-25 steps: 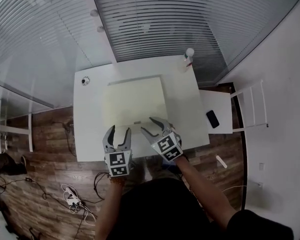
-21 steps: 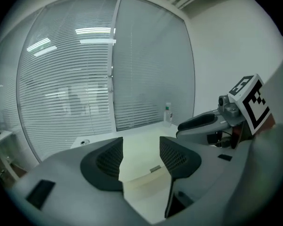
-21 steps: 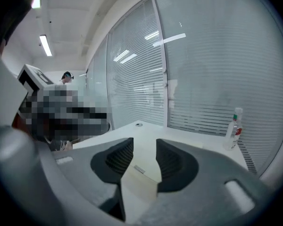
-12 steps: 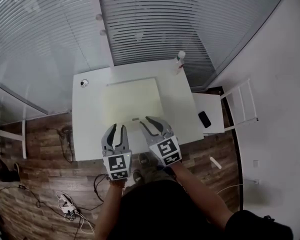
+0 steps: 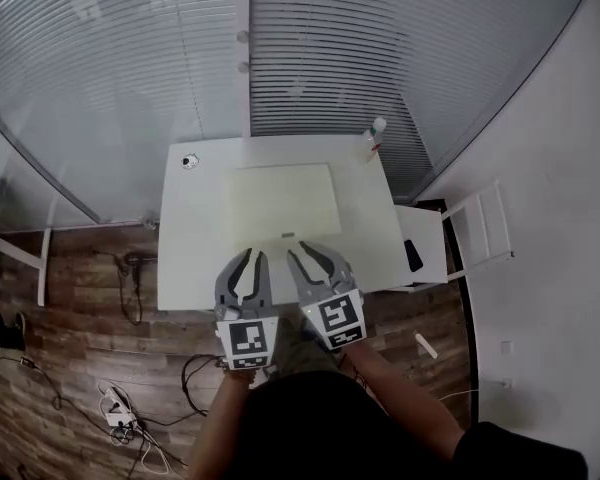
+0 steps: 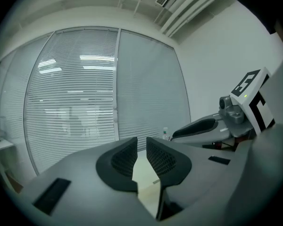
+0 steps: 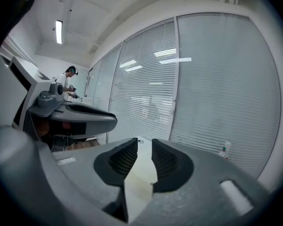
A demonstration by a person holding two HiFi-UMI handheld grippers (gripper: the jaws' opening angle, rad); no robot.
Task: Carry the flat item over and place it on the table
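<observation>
Two tools, left tool point(image 5: 252, 256) and right tool point(image 5: 309, 254), hover over the near edge of the worktop point(image 5: 194, 240). Both are empty, their jaws having just closed to a narrow slit. Beyond them, the pale flat item point(image 5: 283, 200) lies mid-worktop, with a bottle point(image 5: 373, 140) at the far right corner.

No legible words or numbers, only black-and-white square markers point(image 5: 247, 339) on the left hand-held gripper point(image 5: 253, 256) and right hand-held gripper point(image 5: 307, 254)

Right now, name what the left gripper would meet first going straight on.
Left gripper: probably the window blinds beyond the table, depth unclear; its empty jaws have just been closing.
</observation>
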